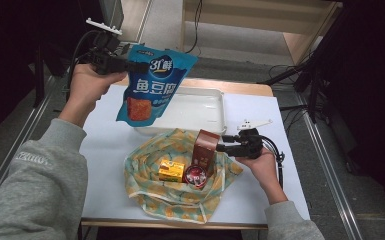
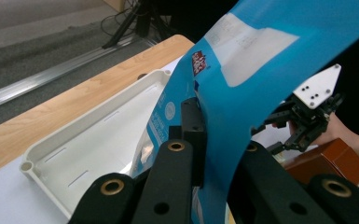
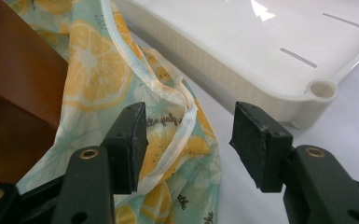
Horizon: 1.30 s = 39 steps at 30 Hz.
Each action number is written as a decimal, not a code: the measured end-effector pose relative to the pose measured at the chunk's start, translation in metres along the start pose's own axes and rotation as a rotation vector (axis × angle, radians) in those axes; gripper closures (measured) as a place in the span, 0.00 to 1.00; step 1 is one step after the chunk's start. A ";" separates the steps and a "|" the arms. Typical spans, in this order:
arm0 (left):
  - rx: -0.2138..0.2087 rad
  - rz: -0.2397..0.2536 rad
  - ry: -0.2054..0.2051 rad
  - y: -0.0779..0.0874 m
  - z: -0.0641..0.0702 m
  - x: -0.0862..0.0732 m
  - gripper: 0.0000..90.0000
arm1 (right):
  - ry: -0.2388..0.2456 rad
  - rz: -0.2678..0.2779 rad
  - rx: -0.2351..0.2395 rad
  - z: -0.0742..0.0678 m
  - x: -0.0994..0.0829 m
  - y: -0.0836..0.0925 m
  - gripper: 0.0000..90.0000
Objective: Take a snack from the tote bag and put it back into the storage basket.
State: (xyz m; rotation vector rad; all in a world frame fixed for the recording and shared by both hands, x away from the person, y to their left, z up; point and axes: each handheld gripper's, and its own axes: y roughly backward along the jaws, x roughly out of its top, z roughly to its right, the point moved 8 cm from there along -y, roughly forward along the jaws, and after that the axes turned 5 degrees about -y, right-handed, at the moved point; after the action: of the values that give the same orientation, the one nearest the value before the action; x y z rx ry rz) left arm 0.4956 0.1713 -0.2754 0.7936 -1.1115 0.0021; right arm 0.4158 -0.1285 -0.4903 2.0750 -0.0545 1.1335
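White tray [image 1: 215, 95] open and bare at the tabletop's [image 1: 105, 150] far side, blue pouch [image 1: 152, 82] hanging over its left end, lemon-print cloth [image 1: 145, 192] with brown box [image 1: 206, 146], yellow box [image 1: 171, 170] and red-lidded jar [image 1: 196, 176] crowding the middle, bare strips left and right of the cloth.

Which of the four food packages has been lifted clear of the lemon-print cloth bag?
The blue pouch, held up in the left gripper; the brown box, yellow box and round tin sit on the bag.

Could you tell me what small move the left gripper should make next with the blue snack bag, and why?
Probably carry it down over the white tray and let go: the left gripper is shut on the blue snack bag, which hangs in the air above the tray's left end.
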 end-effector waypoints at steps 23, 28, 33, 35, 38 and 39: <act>-0.002 0.009 0.076 -0.064 -0.041 0.016 1.00 | -0.004 -0.005 -0.008 0.001 -0.005 0.003 0.51; 0.015 0.010 0.082 -0.077 -0.048 0.016 1.00 | -0.008 -0.005 -0.009 0.002 -0.006 0.005 0.51; 0.045 -0.002 0.079 -0.091 -0.053 0.011 1.00 | -0.005 -0.005 -0.010 0.002 -0.007 0.005 0.51; 0.044 0.013 0.083 -0.091 -0.054 0.011 1.00 | -0.005 -0.004 -0.010 0.003 -0.007 0.005 0.51; 0.065 0.021 0.072 -0.090 -0.057 0.008 0.99 | -0.006 -0.005 -0.010 0.003 -0.007 0.005 0.51; 0.069 0.025 0.063 -0.088 -0.058 0.005 0.99 | -0.006 -0.007 -0.011 0.003 -0.007 0.005 0.51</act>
State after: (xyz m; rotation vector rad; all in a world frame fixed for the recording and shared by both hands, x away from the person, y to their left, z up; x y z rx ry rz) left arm 0.5774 0.1376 -0.3329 0.8362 -1.0656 0.0866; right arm 0.4115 -0.1360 -0.4935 2.0679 -0.0563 1.1200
